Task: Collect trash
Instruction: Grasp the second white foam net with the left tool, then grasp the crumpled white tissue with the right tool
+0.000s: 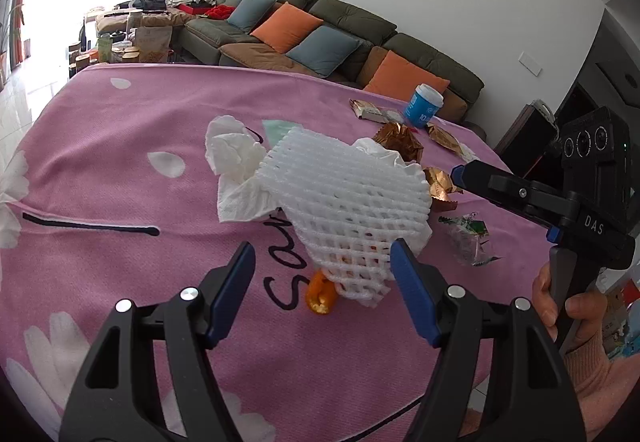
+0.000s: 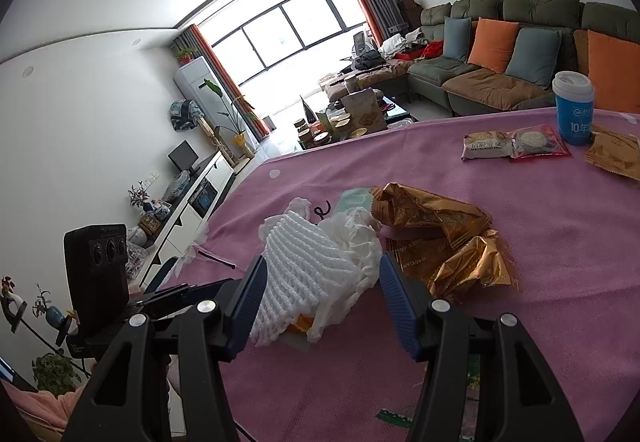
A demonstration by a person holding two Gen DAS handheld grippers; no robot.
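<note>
Trash is piled mid-table on the pink flower-print tablecloth [image 1: 120,146]. Main piece is a white foam mesh fruit sleeve [image 1: 344,202]; in the left wrist view its long axis runs from about 11 o'clock down to 5 o'clock, with the narrow end pointing down toward the camera. A crumpled white paper tissue [image 1: 236,170] sticks out from under it at 9 o'clock, and a bit of orange peel [image 1: 320,296] pokes out at its lower tip.

Left gripper [image 1: 324,274] has its blue-padded jaws apart, and the sleeve's near end sits just ahead of the gap, right by the right-hand pad; I can't tell if it touches. Right gripper [image 2: 320,294] is also spread, jaws on either side of the sleeve and tissue, not pressing them as far as I can see.

Crinkled gold foil wrappers [image 2: 436,238] lie just at 3 o'clock of the pile in the right wrist view. Farther back, around 1 o'clock, a blue paper cup with white lid [image 2: 573,110] stands upright next to two flat snack packets [image 2: 516,144]. A clear green-printed plastic wrapper [image 1: 470,238] lies near the right gripper's arm.
</note>
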